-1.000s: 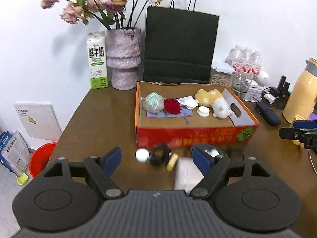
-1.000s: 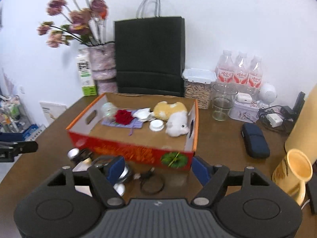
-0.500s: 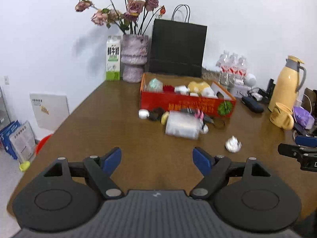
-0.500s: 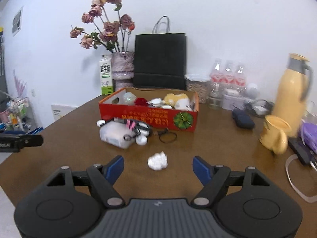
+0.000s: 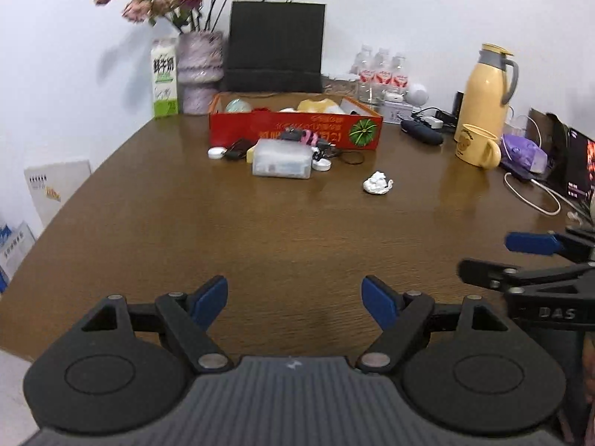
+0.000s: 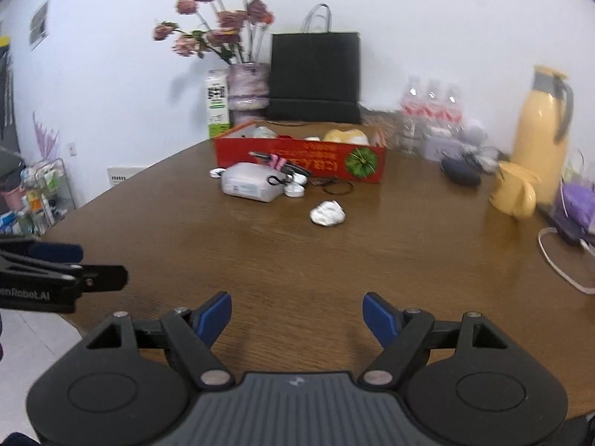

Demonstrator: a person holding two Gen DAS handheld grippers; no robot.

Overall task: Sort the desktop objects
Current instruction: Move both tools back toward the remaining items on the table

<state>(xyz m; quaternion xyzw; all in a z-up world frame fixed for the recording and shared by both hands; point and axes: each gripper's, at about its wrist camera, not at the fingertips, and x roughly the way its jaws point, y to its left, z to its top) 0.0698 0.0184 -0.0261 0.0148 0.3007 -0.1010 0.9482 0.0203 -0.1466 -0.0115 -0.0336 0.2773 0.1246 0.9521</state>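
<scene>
Desktop objects lie loose on the brown table [image 5: 186, 223], toward its far edge, just in front of the red cardboard box [image 5: 295, 130]: a translucent plastic container [image 5: 281, 162], a small white round cap [image 5: 216, 152], some dark small items and a pink clip that I cannot identify well, and a thin black ring [image 5: 352, 157]. A crumpled white paper ball [image 5: 377, 183] lies apart from this group, nearer to the middle of the table. The box already holds a yellow plush toy [image 6: 345, 136] and other things.

Both tools hang over the near edge, well apart from the objects. The left gripper [image 5: 295, 299] has its fingers spread wide and holds nothing; the right gripper [image 6: 296, 314] is the same, wide and empty.

In my judgement, no grasp is in hand now and the sorting is only partly done. The next move calls for a long reach forward to one loose object, perhaps the paper ball, which is nearest and stands free.
</scene>
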